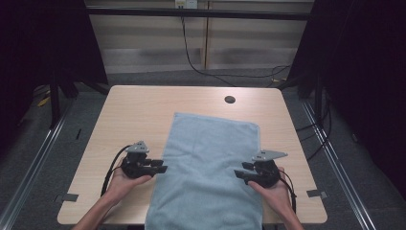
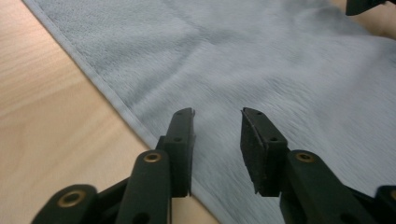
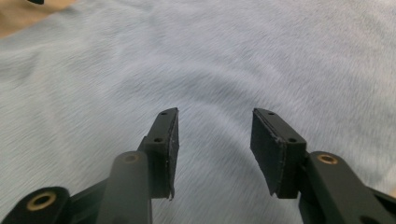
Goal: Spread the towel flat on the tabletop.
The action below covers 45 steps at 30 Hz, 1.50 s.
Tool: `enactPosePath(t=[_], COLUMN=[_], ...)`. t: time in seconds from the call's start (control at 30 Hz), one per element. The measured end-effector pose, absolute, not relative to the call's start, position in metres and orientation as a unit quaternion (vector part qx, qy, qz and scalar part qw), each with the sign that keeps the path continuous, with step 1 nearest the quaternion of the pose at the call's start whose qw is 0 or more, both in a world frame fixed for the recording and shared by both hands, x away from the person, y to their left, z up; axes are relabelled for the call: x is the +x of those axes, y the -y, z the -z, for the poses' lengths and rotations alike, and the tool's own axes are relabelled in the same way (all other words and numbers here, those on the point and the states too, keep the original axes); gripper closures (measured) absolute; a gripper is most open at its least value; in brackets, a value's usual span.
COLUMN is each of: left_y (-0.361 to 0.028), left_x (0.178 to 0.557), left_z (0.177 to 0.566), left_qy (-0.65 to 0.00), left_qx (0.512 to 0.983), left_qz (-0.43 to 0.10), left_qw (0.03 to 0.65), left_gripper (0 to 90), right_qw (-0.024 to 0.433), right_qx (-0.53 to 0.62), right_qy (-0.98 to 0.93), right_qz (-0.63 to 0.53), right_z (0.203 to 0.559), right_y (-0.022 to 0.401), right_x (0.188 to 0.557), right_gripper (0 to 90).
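**Mia:** Two black jaws poke up at the bottom of the left gripper view. Are they holding the towel [image 2: 261, 60]?

**Ben:** No. They stand apart with nothing pinched between them. The towel's hem runs just under them, with bare wood beside it.

**Mia:** And the other one?

**Ben:** Same thing in the right gripper view. Its jaws are spread, with soft blue cloth [image 3: 201, 60] under them. Nothing is grabbed.

**Mia:** Where is the towel?

**Ben:** From the high view it lies flat in the middle of the table [image 1: 129, 110]. Its near end hangs over the edge closest to the person.

**Mia:** Where are the grippers?

**Ben:** The left gripper [image 1: 160, 166] is at the towel's left edge. The right gripper [image 1: 241, 171] is at its right edge, tips over the cloth. They point toward each other.

**Mia:** Is anything in the way?

**Ben:** No. A small dark hole [image 1: 230, 99] sits in the table past the towel. A black cable [image 1: 191, 57] hangs down the wall behind.

**Mia:** Any words to read?

**Ben:** I see none on the towel or the grippers.

**Mia:** What does the high view add?

**Ben:** The whole table, the hands and the floor. The close views show the fuzzy cloth and the hem.
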<state>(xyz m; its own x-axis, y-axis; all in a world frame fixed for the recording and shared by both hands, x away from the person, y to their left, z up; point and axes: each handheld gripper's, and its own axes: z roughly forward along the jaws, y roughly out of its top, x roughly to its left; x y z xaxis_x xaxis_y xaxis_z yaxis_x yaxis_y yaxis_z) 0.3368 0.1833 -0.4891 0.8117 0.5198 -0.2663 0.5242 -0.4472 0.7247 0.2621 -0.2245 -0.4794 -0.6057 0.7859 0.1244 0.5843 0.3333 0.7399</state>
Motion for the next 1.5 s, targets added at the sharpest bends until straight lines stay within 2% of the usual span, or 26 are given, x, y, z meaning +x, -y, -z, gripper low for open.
enactPosePath(t=[0.07, 0.13, 0.3, 0.47, 0.73, 0.87, 1.0, 1.07, 1.1, 1.17, 1.23, 1.33, 1.5], left_y=[-0.176, -0.170, -0.167, -0.177, -0.152, -0.151, -0.158, -0.162, -0.164, -0.167, -0.171, -0.176, -0.187], left_x=[0.345, 0.351, 0.356, 0.367, 0.369, 0.366, 0.362, 0.358, 0.355, 0.350, 0.343, 0.332, 0.311], left_z=[0.493, 0.494, 0.499, 0.497, 0.503, 0.503, 0.504, 0.504, 0.504, 0.504, 0.504, 0.502, 0.501], left_qy=[-0.302, -0.297, -0.297, -0.323, -0.297, -0.296, -0.292, -0.291, -0.287, -0.295, -0.300, -0.294, -0.285], left_qx=[0.856, 0.857, 0.860, 0.843, 0.866, 0.867, 0.866, 0.866, 0.869, 0.866, 0.862, 0.868, 0.871], left_qz=[-0.007, -0.012, -0.023, -0.017, -0.053, -0.063, -0.052, -0.054, -0.056, -0.046, -0.040, -0.039, -0.028], left_qw=[0.419, 0.421, 0.415, 0.430, 0.400, 0.395, 0.402, 0.403, 0.400, 0.402, 0.407, 0.399, 0.399], left_gripper=[64.1, 68.3, 63.8, 61.8, 60.4, 73.4, 81.0, 81.1, 81.1, 81.1, 81.3, 82.0, 82.0], right_qw=[0.128, 0.128, 0.127, 0.131, 0.136, 0.143, 0.159, 0.167, 0.165, 0.162, 0.162, 0.146, 0.126], right_qx=[0.424, 0.426, 0.432, 0.438, 0.452, 0.450, 0.451, 0.447, 0.448, 0.442, 0.432, 0.426, 0.410], right_qy=[-0.809, -0.810, -0.810, -0.811, -0.804, -0.806, -0.807, -0.810, -0.810, -0.811, -0.814, -0.818, -0.829], right_qz=[-0.387, -0.382, -0.377, -0.365, -0.362, -0.356, -0.347, -0.340, -0.341, -0.348, -0.352, -0.358, -0.359], right_z=[0.482, 0.482, 0.486, 0.491, 0.498, 0.501, 0.503, 0.503, 0.503, 0.503, 0.503, 0.503, 0.500], right_y=[0.221, 0.217, 0.216, 0.216, 0.220, 0.220, 0.213, 0.209, 0.207, 0.206, 0.203, 0.198, 0.191], right_x=[0.273, 0.278, 0.283, 0.290, 0.309, 0.308, 0.307, 0.306, 0.305, 0.304, 0.302, 0.300, 0.286], right_gripper=[51.4, 50.9, 50.6, 49.4, 45.6, 45.2, 44.3, 46.9, 50.9, 68.3, 77.2, 81.8, 82.1])
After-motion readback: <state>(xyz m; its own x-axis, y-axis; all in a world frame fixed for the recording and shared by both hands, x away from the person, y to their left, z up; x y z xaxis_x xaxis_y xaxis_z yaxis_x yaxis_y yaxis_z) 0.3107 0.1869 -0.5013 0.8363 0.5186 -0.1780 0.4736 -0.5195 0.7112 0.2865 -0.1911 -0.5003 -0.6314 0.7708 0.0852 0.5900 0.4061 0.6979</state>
